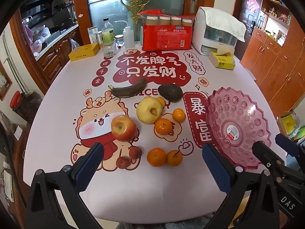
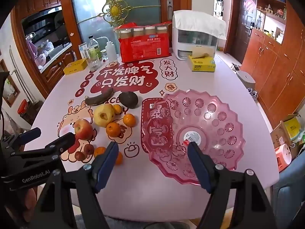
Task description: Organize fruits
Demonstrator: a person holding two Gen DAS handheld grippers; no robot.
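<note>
Above the table [image 1: 152, 190], both claws tilt downward, spread wide, holding nothing.

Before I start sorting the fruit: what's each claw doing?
Left claw: open, holding nothing, above the table.
Right claw: open, holding nothing, above the near rim of the pink bowl.

far-edge table clutter

red package of capped bottles [image 1: 166, 36]; white appliance [image 1: 215, 36] draped with a white cloth [image 1: 226, 22]; two yellow boxes [image 1: 83, 52] [image 1: 222, 61]; clear bottle [image 1: 107, 31]; squeeze bottle [image 1: 128, 36]; glass [image 1: 109, 48].
</note>
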